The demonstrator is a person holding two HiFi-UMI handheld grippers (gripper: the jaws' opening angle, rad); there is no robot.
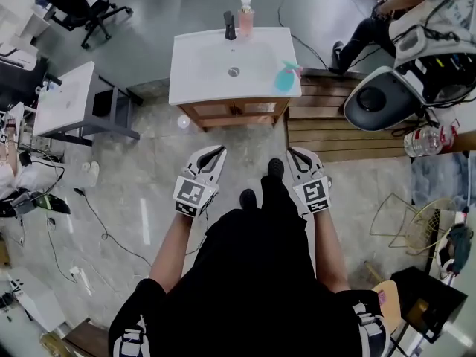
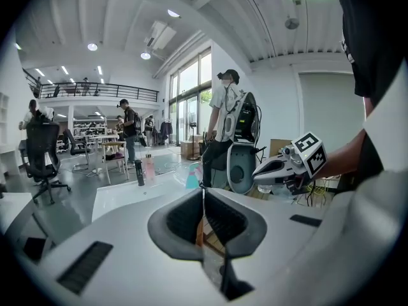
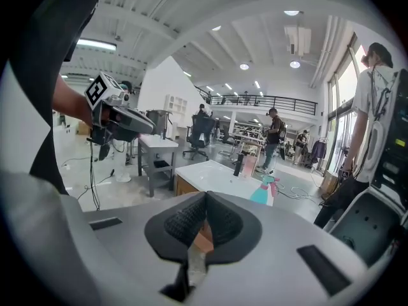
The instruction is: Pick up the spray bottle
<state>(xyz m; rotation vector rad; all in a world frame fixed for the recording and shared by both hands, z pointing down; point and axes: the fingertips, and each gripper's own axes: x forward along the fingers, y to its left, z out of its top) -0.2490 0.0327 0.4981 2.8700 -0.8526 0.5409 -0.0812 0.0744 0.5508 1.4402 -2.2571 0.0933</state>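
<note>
Handling: the spray bottle (image 1: pixel 286 76) is looking light and stiff, a thin plastic shell that is probably giving a little under pressure and sliding on smooth pads; how full it is I cannot tell.
Taking hold: the rounded teal body just under the pink trigger head is offering the surest grip.
Place: it is standing upright at the right edge of the sink (image 1: pixel 186 88), well ahead of both hand-held grippers, on the right one's side.
Left hand-held gripper (image 1: pixel 218 153): its ribbed dark pads are pressing together, holding nothing.
Right hand-held gripper (image 1: pixel 294 153): its pads are likewise meeting, empty.
Surroundings: the glossy white sink is sitting on a wooden cabinet (image 1: pixel 234 111); a black tap (image 1: pixel 230 25) and a pink soap bottle (image 1: pixel 245 17) are standing at its far edge.
</note>
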